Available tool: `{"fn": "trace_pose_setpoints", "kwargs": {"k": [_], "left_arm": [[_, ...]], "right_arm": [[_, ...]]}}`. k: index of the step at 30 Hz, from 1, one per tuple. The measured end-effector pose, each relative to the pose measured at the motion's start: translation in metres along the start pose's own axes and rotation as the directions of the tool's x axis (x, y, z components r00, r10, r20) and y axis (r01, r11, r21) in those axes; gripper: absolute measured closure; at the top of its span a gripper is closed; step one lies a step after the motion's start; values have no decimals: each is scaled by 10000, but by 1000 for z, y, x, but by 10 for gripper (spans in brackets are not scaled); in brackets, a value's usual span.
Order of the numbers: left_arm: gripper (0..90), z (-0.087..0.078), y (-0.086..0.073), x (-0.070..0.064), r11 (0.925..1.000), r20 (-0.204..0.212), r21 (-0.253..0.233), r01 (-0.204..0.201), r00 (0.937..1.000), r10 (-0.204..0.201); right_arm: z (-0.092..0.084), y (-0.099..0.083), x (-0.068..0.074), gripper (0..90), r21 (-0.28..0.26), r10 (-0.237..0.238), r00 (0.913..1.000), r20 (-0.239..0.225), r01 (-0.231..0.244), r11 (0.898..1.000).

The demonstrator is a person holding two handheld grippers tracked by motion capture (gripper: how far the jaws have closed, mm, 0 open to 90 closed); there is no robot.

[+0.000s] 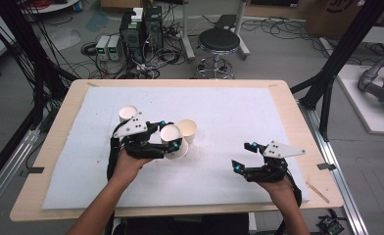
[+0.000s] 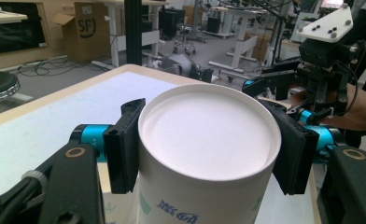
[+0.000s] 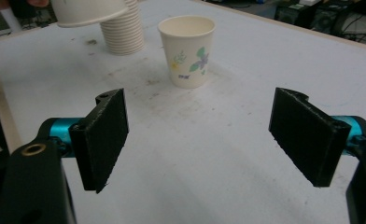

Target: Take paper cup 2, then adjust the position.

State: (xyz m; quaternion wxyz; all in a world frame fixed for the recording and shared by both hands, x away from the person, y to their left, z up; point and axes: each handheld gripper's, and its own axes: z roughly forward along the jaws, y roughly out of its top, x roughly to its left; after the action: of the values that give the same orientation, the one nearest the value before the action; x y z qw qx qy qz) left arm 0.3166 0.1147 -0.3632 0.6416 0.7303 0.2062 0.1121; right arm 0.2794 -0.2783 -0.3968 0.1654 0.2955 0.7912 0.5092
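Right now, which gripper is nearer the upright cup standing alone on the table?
Left. The left gripper, shut on another cup, sits right beside the standing cup. The right gripper, fingers open with nothing between them, is well off toward the table's right side.

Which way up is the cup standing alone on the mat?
Upright: the lone paper cup stands on its base, open mouth up, apart from the cup stack.

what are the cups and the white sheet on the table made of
The held cup in the left gripper and the standing cup look like matte white paper: rolled rim, printed flowers. The stack of cups shows ribbed nested rims, likely paper too. The white sheet looks like soft foam or felt, scuffed and stained; hard to tell which.
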Motion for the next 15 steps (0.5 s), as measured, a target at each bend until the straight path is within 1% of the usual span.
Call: {"fn": "trace_pose_setpoints", "kwargs": {"k": [2, 3, 5, 12, 15], "left_arm": [[358, 0, -1, -1, 10000, 15, 75, -25, 10000, 25], [358, 1, -2, -1, 10000, 19, 52, 5, 10000, -5], [358, 1, -2, -2, 10000, 53, 28, 27, 10000, -28], [358, 6, -3, -3, 9999, 244, 136, -6, 9997, 2], [358, 8, -4, -4, 9999, 359, 172, -4, 9994, -2]], "right_arm": [[1, 0, 2, 200, 90, -53, 9999, -159, 54, 9999], [2, 0, 3, 200, 116, -114, 9998, -175, 116, 9999], [3, 0, 4, 200, 161, -89, 9997, -224, 93, 9998], [3, 1, 4, 200, 77, -116, 9989, -455, 120, 9999], [4, 3, 7, 200, -133, -88, 9975, -698, 79, 9999]]}}
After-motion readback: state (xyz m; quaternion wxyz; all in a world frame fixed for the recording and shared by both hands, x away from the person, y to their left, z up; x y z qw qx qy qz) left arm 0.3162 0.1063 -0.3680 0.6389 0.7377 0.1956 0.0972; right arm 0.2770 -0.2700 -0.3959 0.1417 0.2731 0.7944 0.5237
